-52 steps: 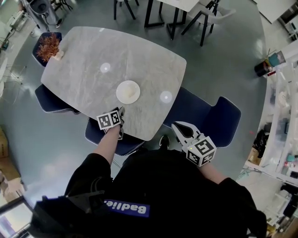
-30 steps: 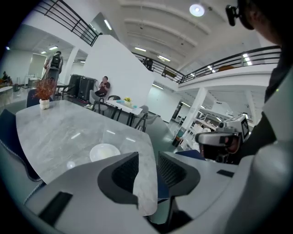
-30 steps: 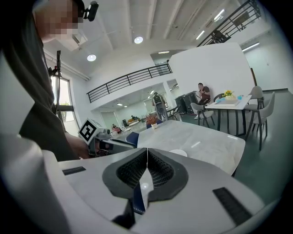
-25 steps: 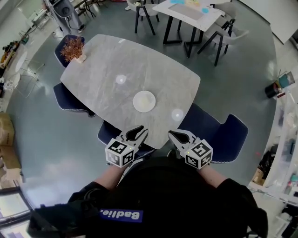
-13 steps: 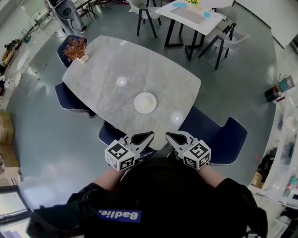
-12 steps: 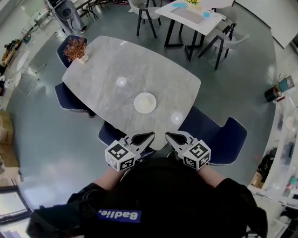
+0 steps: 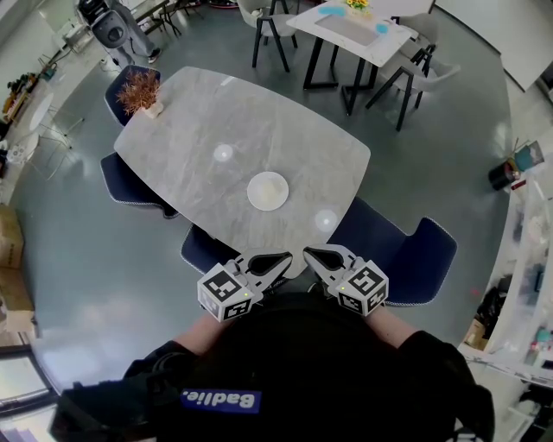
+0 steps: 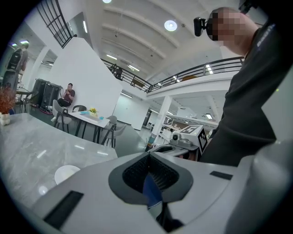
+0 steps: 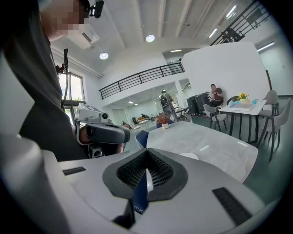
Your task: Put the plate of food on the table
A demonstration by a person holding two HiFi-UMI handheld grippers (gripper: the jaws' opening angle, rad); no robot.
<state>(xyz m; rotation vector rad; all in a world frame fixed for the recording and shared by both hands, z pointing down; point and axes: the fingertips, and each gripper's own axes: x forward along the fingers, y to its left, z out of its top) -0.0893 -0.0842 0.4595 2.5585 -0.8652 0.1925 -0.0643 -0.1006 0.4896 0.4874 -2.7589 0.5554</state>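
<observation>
A white plate (image 7: 267, 191) with pale food lies on the grey marble table (image 7: 259, 121), near its close edge. Neither gripper touches it; both are held in front of the person's chest, short of the table edge, with their tips nearly facing each other. My left gripper (image 7: 285, 258) is shut with nothing between its jaws. My right gripper (image 7: 308, 253) is shut and empty too. In the left gripper view the plate (image 8: 66, 173) shows low left, beyond the closed left gripper (image 8: 149, 156). The right gripper view has the plate (image 9: 188, 156) just past the closed right gripper (image 9: 147, 153).
Blue chairs (image 7: 406, 250) are tucked along the table's near and left sides. A potted dried plant (image 7: 138, 91) stands at the table's far left corner. A white table (image 7: 346, 22) with chairs stands further back, and shelves line the right wall.
The left gripper drew back from the plate, its jaws went from open to shut, and it shifted right toward the right gripper. The plate stayed on the table. The right gripper barely moved.
</observation>
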